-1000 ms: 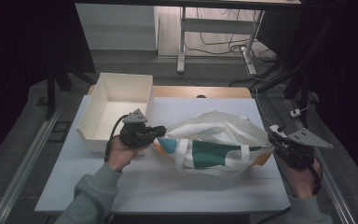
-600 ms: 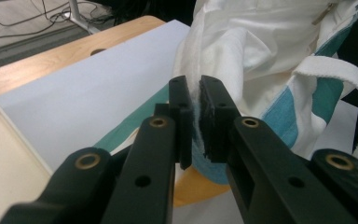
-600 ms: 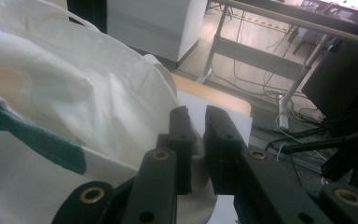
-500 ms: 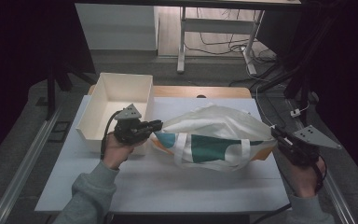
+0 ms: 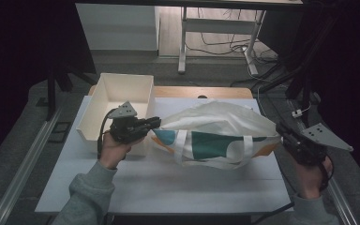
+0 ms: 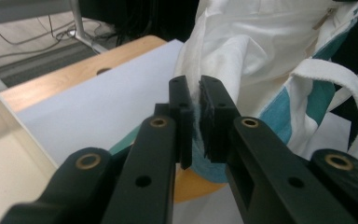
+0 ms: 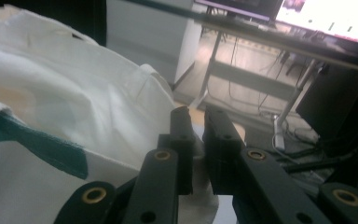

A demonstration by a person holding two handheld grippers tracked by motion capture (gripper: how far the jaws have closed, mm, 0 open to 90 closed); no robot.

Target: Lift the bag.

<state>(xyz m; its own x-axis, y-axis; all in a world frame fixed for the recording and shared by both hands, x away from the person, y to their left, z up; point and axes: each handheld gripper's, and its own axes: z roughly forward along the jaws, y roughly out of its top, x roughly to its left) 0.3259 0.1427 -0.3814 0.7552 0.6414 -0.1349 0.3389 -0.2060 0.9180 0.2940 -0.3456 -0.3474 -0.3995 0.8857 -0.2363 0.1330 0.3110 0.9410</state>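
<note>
I see a cream cloth bag with teal patches and white straps, stretched sideways across the tabletop's middle.

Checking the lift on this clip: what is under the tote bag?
Under the tote bag, stretched between the left tool and the right tool, lies the white table. The bag's sagging middle hides the patch directly beneath; whether it touches there is unclear.

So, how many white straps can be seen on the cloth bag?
2. One white strap runs down the bag near the left gripper; the other strap is nearer the right gripper. More may be hidden behind.
</note>
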